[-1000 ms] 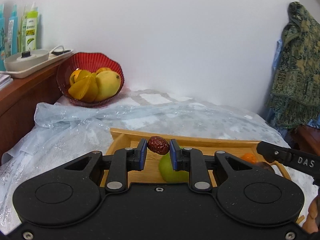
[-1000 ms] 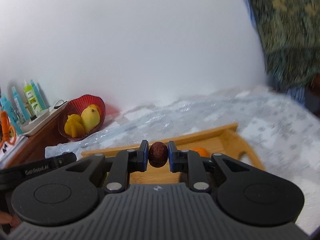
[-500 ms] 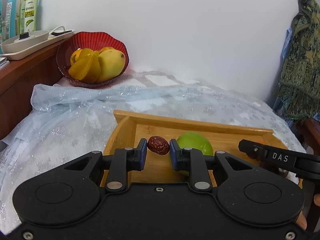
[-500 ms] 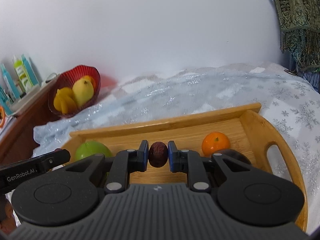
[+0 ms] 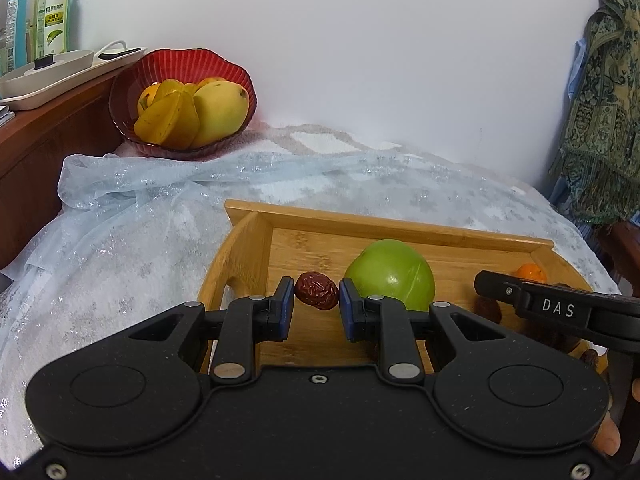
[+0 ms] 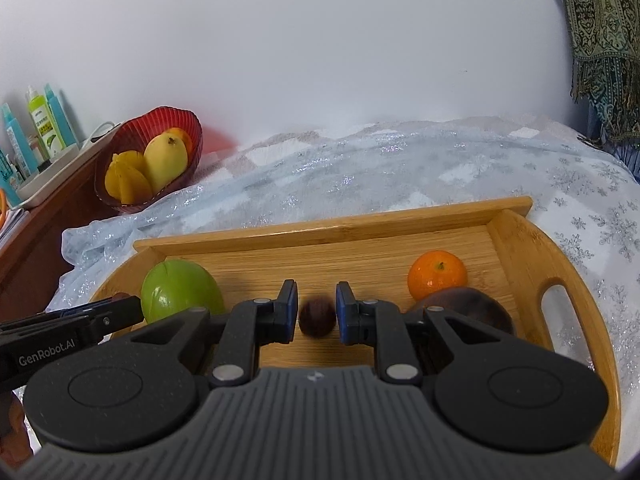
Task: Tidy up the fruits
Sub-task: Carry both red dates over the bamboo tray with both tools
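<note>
My left gripper (image 5: 316, 300) is shut on a wrinkled red date (image 5: 317, 290) above the left end of the wooden tray (image 5: 360, 220). A green fruit (image 5: 390, 274) lies just right of it. In the right wrist view my right gripper (image 6: 317, 308) hangs over the tray (image 6: 332, 232) floor with its jaws barely parted. A dark date (image 6: 317, 316) sits low between the pads, blurred, with a thin gap on each side. The green fruit (image 6: 182, 292), a tangerine (image 6: 437, 274) and a dark brown fruit (image 6: 472, 306) lie in the tray.
A red bowl (image 5: 184, 64) with a mango, a starfruit and an orange stands at the back left by the wall. Bottles (image 5: 54, 12) and a white dish sit on a wooden sideboard (image 5: 36, 152). A patterned shawl (image 5: 600, 100) hangs at the right. A sparkly cloth (image 6: 400, 168) covers the table.
Both grippers have sunk and tipped down over the tray. The left one still grips its red date. The right one's dark date has slid lower between the pads and gone blurred.
</note>
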`<action>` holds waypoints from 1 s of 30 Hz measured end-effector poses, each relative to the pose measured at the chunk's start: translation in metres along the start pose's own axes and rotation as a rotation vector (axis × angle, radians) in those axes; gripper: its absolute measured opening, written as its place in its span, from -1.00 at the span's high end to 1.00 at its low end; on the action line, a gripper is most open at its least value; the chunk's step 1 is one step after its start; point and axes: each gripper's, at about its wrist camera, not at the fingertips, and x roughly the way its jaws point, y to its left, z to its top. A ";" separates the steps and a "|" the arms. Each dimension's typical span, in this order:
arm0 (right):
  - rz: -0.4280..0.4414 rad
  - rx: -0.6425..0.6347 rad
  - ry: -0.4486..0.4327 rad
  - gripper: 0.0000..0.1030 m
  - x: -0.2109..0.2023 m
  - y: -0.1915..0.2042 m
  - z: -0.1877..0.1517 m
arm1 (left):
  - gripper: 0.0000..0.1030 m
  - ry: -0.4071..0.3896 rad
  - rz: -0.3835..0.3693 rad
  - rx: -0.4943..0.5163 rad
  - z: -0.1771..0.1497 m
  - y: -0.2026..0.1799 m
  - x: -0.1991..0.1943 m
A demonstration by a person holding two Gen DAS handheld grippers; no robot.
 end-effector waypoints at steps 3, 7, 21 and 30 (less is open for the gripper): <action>-0.009 -0.022 0.000 0.51 0.001 0.003 -0.001 | 0.56 0.006 0.002 0.001 0.000 0.000 0.001; -0.017 -0.043 0.000 0.51 0.001 0.005 -0.001 | 0.56 0.008 0.002 0.002 0.000 0.000 0.001; -0.021 -0.077 -0.006 0.42 0.000 0.010 -0.005 | 0.56 0.037 0.005 0.015 -0.004 0.001 0.008; -0.024 -0.085 -0.009 0.35 0.000 0.011 -0.006 | 0.56 0.053 0.009 0.024 -0.006 -0.001 0.011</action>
